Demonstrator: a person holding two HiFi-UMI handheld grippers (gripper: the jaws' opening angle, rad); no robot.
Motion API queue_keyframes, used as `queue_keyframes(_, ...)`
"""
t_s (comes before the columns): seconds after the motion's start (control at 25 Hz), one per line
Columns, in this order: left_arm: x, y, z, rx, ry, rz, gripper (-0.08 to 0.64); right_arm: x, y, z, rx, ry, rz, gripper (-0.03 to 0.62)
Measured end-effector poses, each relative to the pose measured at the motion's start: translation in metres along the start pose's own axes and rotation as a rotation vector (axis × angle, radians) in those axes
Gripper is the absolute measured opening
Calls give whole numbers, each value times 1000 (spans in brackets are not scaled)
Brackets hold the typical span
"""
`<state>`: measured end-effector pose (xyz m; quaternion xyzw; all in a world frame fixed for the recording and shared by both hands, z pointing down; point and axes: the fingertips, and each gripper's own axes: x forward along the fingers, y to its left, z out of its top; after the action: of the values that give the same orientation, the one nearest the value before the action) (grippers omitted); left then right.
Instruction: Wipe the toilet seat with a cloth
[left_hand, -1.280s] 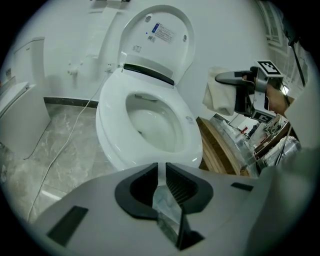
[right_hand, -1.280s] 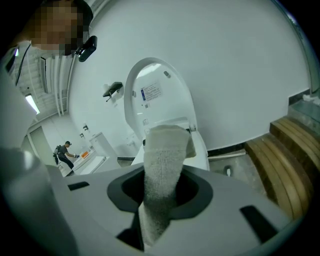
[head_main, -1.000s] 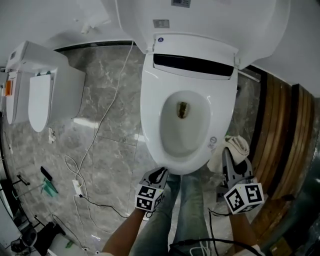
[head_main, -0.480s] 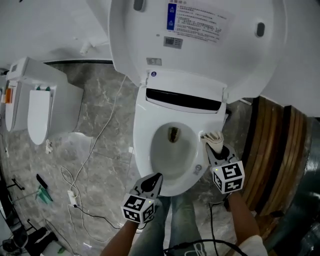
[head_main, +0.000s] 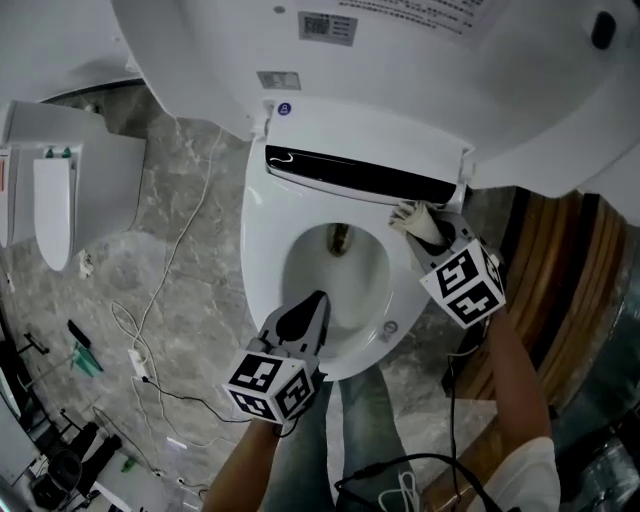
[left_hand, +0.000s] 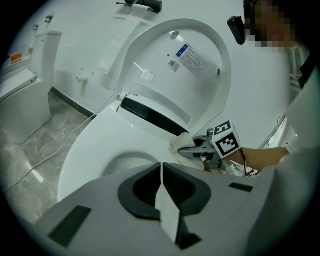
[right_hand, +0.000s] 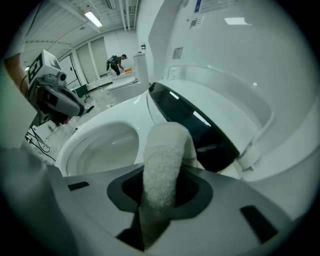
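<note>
The white toilet seat (head_main: 265, 235) lies down around the bowl, and the lid (head_main: 420, 60) stands raised behind it. My right gripper (head_main: 425, 228) is shut on a rolled off-white cloth (head_main: 406, 213) at the seat's rear right, just in front of the black strip (head_main: 360, 178). The right gripper view shows the cloth (right_hand: 164, 155) sticking out between the jaws above the seat (right_hand: 117, 111). My left gripper (head_main: 308, 312) hovers over the seat's front rim, shut and empty. Its view shows the closed jaws, and beyond them the cloth (left_hand: 182, 142) and the right gripper (left_hand: 199, 150).
A second white toilet (head_main: 60, 190) stands at the left on the grey marble floor. A white cable (head_main: 165, 275) trails across the floor to a plug. Wooden panelling (head_main: 560, 270) rises close on the right. Small tools (head_main: 82, 350) lie at lower left. A person's jeans-clad legs (head_main: 345, 430) stand before the bowl.
My right gripper has carried the cloth from beside the toilet's front right up to the seat's rear right. The left gripper has moved forward over the front rim.
</note>
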<state>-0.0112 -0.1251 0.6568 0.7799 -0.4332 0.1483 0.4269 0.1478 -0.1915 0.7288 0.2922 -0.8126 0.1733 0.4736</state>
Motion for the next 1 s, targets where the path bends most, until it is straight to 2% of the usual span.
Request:
queue_keyframes(0.2,4,0,-17,-15,27,-4,26,0,11,-6,-13,-19,44,98)
queue_keyframes(0.44,-16,2,-29,-5,41,0,28,-3,53,-31,5,-8,79,98)
queue_keyframes(0.6,-35,10,-41,3,38,2,26,-9,95,-45,57,-34,103,98)
queue_keyframes(0.84,-77,29,-84,-14,74,14,27,-17,174,-69,129,-55,117,98)
queue_keyframes(1.0,-107,45,-106,-26,90,31,26,-19,235,-78,192,-45,173,98)
